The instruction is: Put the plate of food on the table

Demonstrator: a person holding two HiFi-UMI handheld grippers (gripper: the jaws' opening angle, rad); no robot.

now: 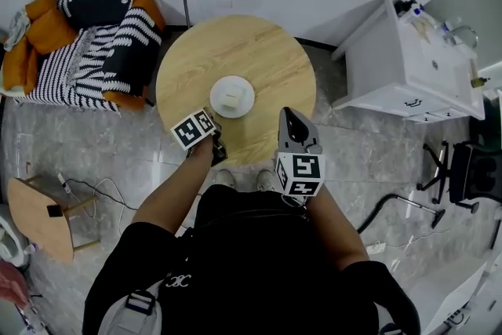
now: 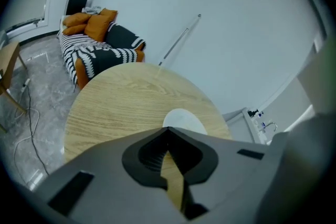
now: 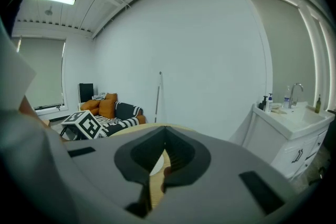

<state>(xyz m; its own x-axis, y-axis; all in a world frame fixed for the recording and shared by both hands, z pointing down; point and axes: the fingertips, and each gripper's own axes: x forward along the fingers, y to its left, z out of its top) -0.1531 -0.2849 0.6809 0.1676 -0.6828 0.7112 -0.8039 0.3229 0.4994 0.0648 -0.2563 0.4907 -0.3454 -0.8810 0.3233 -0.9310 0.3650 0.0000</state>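
Note:
A white plate (image 1: pixel 232 96) with a pale square piece of food on it rests near the middle of the round wooden table (image 1: pixel 263 51). My left gripper (image 1: pixel 202 124) hovers over the table's near-left edge, just short of the plate, shut with nothing held. My right gripper (image 1: pixel 288 114) stands at the near-right edge, also shut and empty. In the left gripper view the plate (image 2: pixel 184 119) shows just beyond the closed left gripper (image 2: pixel 168 136). In the right gripper view the right gripper (image 3: pixel 164 147) points across the table, and a sliver of the plate (image 3: pixel 156 164) shows through.
A striped sofa with orange cushions (image 1: pixel 86 43) stands left of the table. A small wooden side table (image 1: pixel 39 216) and cables lie on the floor at the lower left. A white sink cabinet (image 1: pixel 408 63) and an office chair (image 1: pixel 471 172) are at the right.

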